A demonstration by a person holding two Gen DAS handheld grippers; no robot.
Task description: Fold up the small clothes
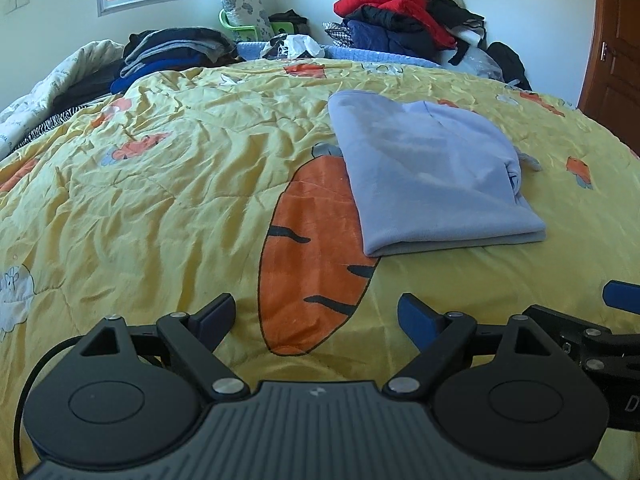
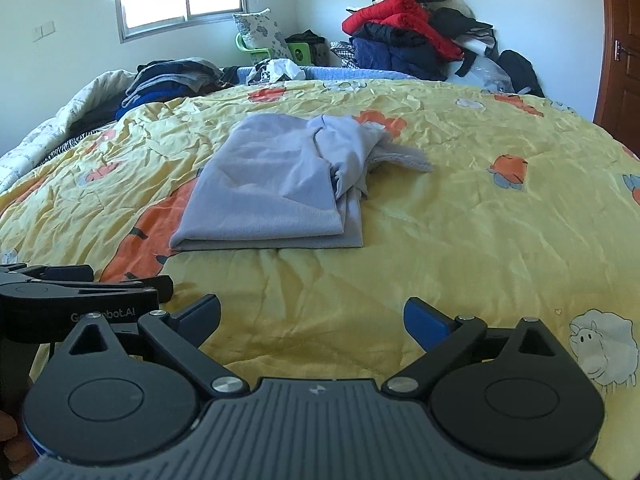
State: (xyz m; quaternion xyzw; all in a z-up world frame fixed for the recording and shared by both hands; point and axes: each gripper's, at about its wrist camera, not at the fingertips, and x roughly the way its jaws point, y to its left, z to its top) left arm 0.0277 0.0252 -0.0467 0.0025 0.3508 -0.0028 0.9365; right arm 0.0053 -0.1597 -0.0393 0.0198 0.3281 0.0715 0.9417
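In the left wrist view, the left hand-held gripper [image 1: 316,320] is seen with its two blue-padded fingers [image 1: 416,318] spread wide, nothing being held between them. It is poised over a crumpled yellow quilted bedspread [image 1: 160,200] printed with carrots and sheep, which covers the bed. A folded pale lilac knit garment [image 1: 432,176] is laid flat on the bedspread, ahead of the gripper and to its right, well clear of the fingers, with its near left corner overlapping a large orange carrot print [image 1: 312,248]. Part of the right hand-held gripper [image 1: 616,296] is visible at the right edge. At the far side of the bed, a stack of dark folded clothes [image 1: 172,50] is seen on the left and a heap of red, navy and black jackets [image 1: 404,16] on the right.

In the right wrist view, the right hand-held gripper [image 2: 312,322] is likewise shown wide open and empty. The same lilac garment [image 2: 276,188] is found ahead and slightly left, apart from the fingers; its right side is bunched, and a grey strip of fabric trails out to the right. The black body of the left gripper [image 2: 80,292] is seen at the left edge, just beside the right one.
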